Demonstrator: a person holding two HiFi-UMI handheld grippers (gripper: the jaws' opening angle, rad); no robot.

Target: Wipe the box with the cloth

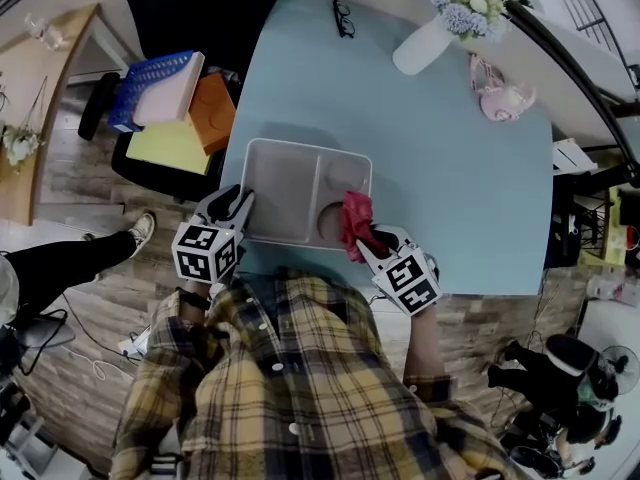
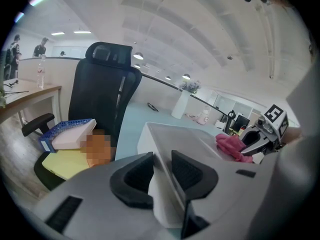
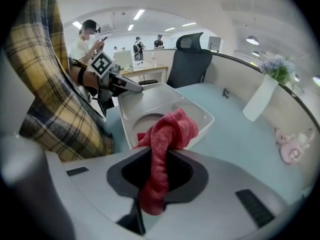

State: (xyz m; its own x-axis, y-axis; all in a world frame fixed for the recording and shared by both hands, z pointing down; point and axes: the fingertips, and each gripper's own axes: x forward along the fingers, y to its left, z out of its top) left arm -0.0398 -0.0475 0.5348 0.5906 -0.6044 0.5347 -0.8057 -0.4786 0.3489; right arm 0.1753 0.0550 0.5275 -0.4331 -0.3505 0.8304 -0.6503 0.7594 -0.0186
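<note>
Masking right gripper (image 3: 159, 174) fingers (image 3: 194, 176) and some box (image 3: 210, 118) rim: red cloth (image 3: 170, 131).

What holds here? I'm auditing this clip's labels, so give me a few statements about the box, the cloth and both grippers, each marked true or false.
1. The right gripper has its jaws shut on the red cloth. True.
2. The left gripper is empty. False: its jaws clamp a wall of the white box.
3. The box is one undivided compartment. False: a partition splits it, and one part has a round recess.
4. A vase of flowers stands on the table, apart from the box. True.
5. The glasses lie inside the box. False: they lie on the table near its far edge.
</note>
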